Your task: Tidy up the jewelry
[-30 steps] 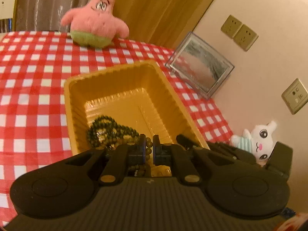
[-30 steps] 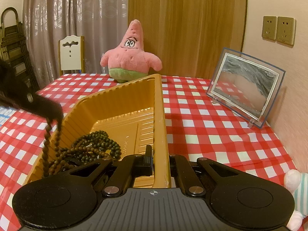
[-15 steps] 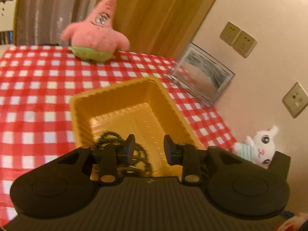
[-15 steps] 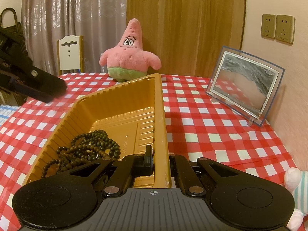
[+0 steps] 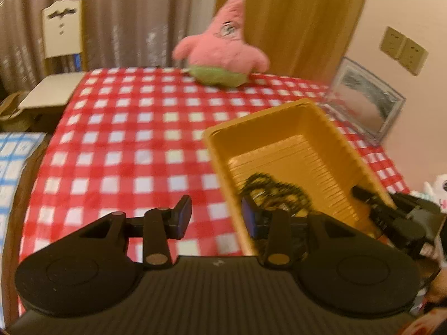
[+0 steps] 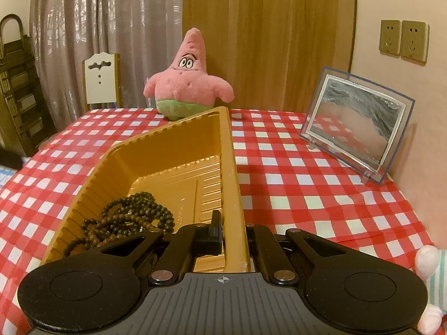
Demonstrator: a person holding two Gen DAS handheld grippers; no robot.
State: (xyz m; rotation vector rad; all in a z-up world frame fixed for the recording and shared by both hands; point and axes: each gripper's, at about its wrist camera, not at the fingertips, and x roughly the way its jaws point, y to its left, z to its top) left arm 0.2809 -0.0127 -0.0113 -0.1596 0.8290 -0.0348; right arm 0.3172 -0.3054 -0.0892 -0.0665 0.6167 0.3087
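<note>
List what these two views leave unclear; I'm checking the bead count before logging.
- Dark wooden bead strands in the gold plastic tray: right wrist view, near end hidden behind the right gripper.
- Same beads: left wrist view, motion blur hides single beads.
- Small white plush toy: cut off by the frame edge.

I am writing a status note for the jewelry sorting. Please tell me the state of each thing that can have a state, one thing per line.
Left gripper: open, jaws just opened wider, nothing between them.
Right gripper: shut on the tray's right wall.
Gold tray: upright on the checked tablecloth.
Bead strands: piled loose in the tray's near end.
Pink star plush: upright.
Framed picture: standing, leaning back.
</note>
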